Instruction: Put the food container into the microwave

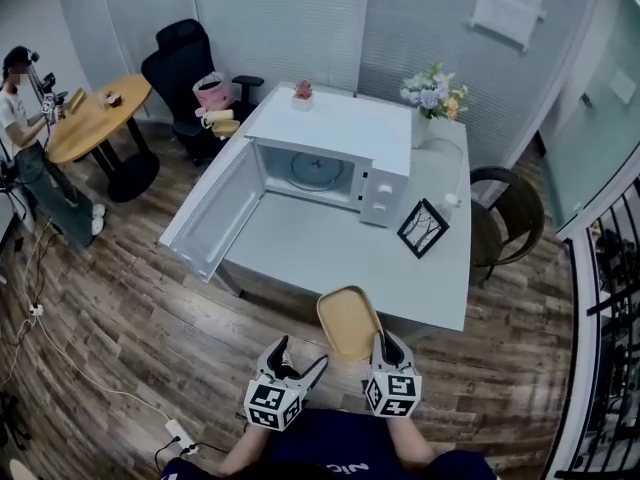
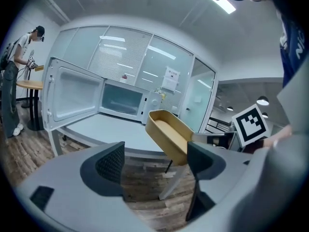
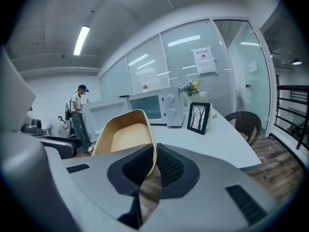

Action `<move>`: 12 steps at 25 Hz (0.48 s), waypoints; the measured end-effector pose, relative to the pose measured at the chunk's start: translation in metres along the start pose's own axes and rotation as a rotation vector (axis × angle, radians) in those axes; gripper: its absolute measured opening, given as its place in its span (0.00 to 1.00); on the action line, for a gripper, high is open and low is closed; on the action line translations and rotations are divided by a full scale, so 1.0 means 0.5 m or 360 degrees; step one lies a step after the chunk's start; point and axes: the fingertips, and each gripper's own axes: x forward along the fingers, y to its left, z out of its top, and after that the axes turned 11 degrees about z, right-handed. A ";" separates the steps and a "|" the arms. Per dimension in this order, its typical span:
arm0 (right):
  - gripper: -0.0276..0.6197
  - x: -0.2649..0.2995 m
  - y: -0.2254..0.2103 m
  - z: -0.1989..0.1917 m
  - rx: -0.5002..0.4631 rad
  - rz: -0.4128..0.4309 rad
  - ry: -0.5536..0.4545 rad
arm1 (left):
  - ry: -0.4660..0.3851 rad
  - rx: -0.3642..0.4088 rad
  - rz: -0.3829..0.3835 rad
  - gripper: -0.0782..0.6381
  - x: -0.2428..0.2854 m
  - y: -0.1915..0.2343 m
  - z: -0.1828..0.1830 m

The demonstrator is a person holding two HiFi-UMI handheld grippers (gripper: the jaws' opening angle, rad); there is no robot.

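— Where's the container (image 1: 348, 322)?
— Just off the table's (image 1: 330, 253) 6 o'clock edge, bare inside. The right gripper (image 3: 154, 164) pinches its side — the left gripper (image 2: 154, 161) gapes, empty.
— And the microwave (image 1: 330, 158)?
— At 12, door (image 1: 215, 213) open — only the turntable (image 1: 318, 171) inside.

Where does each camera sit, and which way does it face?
Head view: on the person's head, facing steeply down at the open microwave; the left gripper, the right gripper and the person's forearms show.
Left gripper view: on the left gripper, facing the microwave past open, empty jaws; the person's torso shows at right.
Right gripper view: on the right gripper, jaws shut on the food container, facing the table.
All three show food container and microwave.
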 end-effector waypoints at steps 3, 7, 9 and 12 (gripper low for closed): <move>0.09 0.078 0.021 0.045 0.0008 -0.0048 -0.0034 | 0.0005 0.0066 -0.0090 0.67 0.052 0.060 0.048; 0.09 0.166 0.054 0.077 0.0012 -0.0108 -0.0041 | 0.0023 0.0157 -0.0233 0.67 0.119 0.131 0.102; 0.09 0.201 0.064 0.081 0.0031 -0.0153 -0.0034 | 0.0028 0.0182 -0.0284 0.67 0.147 0.163 0.123; 0.09 0.243 0.077 0.094 0.0049 -0.0205 -0.0045 | 0.0020 0.0186 -0.0341 0.67 0.177 0.204 0.150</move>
